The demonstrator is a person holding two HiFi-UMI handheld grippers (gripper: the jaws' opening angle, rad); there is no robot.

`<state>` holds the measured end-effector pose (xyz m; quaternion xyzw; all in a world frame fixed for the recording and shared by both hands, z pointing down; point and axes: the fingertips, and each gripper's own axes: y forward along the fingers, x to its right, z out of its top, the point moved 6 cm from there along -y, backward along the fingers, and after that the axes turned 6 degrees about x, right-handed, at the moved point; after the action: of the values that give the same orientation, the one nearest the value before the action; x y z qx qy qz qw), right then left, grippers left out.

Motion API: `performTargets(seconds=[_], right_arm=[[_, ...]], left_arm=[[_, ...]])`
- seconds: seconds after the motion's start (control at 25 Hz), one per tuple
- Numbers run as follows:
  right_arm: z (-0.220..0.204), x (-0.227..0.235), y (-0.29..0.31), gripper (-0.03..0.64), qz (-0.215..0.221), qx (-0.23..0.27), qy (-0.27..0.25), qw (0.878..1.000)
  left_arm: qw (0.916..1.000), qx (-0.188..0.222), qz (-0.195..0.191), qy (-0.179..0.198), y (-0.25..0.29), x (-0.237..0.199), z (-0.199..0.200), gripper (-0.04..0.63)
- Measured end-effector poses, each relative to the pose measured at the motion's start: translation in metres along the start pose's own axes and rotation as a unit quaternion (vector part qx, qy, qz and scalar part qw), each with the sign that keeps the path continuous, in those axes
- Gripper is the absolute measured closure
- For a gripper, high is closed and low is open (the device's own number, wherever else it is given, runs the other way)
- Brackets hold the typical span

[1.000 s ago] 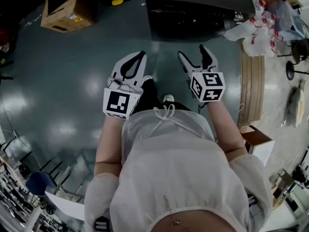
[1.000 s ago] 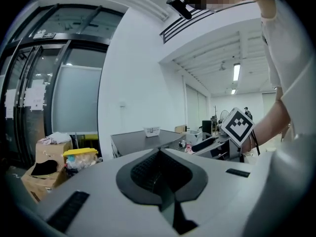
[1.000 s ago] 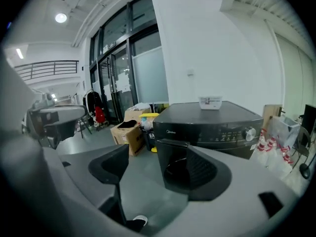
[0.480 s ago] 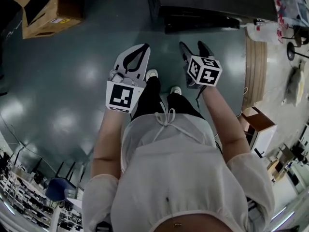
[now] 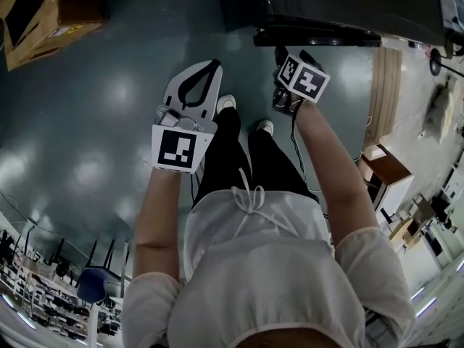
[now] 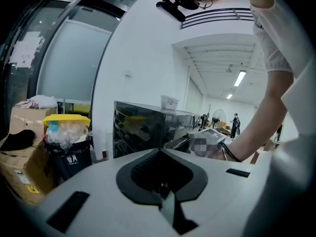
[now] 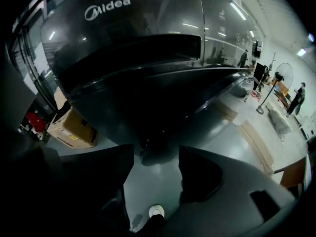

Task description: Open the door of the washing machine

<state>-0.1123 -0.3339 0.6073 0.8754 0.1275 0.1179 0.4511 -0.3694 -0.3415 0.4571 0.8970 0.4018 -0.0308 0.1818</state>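
Note:
The black washing machine [image 5: 326, 6] fills the top of the head view, with a dark ledge [image 5: 319, 38] jutting from its front. My right gripper [image 5: 285, 55] points down close to that ledge. In the right gripper view the glossy front [image 7: 148, 58] looms just beyond the jaws. The right gripper [image 7: 155, 157] is closing, with a gap between its jaws and only floor showing in that gap. My left gripper [image 5: 212, 67] hangs over the floor left of the machine, shut on nothing. In the left gripper view its jaws [image 6: 160, 152] meet, and the machine's side [image 6: 148, 127] stands beyond them.
A cardboard box [image 5: 36, 9] lies at the upper left of the floor. A wooden board [image 5: 380, 85] and a small brown box [image 5: 388, 169] are on the right. The person's shoes [image 5: 226, 104] stand between the grippers. A yellow-lidded bin [image 6: 66, 132] stands beside the machine.
Both grippers have sunk and come nearer the machine. The right one has tipped downward, rolled, and now sits at the machine's front ledge with its jaws narrower.

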Motion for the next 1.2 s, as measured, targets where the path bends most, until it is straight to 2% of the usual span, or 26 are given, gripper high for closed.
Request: performTargets(seconds=[0.2, 0.36, 0.72, 0.96, 1.2], right_arm=[[-0.005, -0.002, 0.022, 0.374, -0.057, -0.016, 0.031, 0.998], [-0.006, -0.006, 0.028, 0.403, -0.072, -0.015, 0.048, 0.996], [-0.012, -0.005, 0.027, 0.425, -0.052, -0.007, 0.065, 0.997], [-0.016, 0.0, 0.022, 0.426, -0.027, -0.007, 0.057, 0.998], [-0.04, 0.015, 0.008, 0.436, -0.021, -0.015, 0.054, 0.998]], left_arm=[[0.9999, -0.009, 0.005, -0.014, 0.003, -0.015, -0.02, 0.574], [0.9998, -0.012, 0.008, -0.014, 0.002, -0.017, -0.025, 0.574], [0.9998, -0.019, 0.005, -0.001, -0.004, -0.004, -0.033, 0.574], [0.9998, -0.016, 0.007, 0.009, -0.013, 0.015, -0.037, 0.574], [0.9996, -0.014, 0.015, 0.021, -0.018, 0.037, -0.04, 0.574]])
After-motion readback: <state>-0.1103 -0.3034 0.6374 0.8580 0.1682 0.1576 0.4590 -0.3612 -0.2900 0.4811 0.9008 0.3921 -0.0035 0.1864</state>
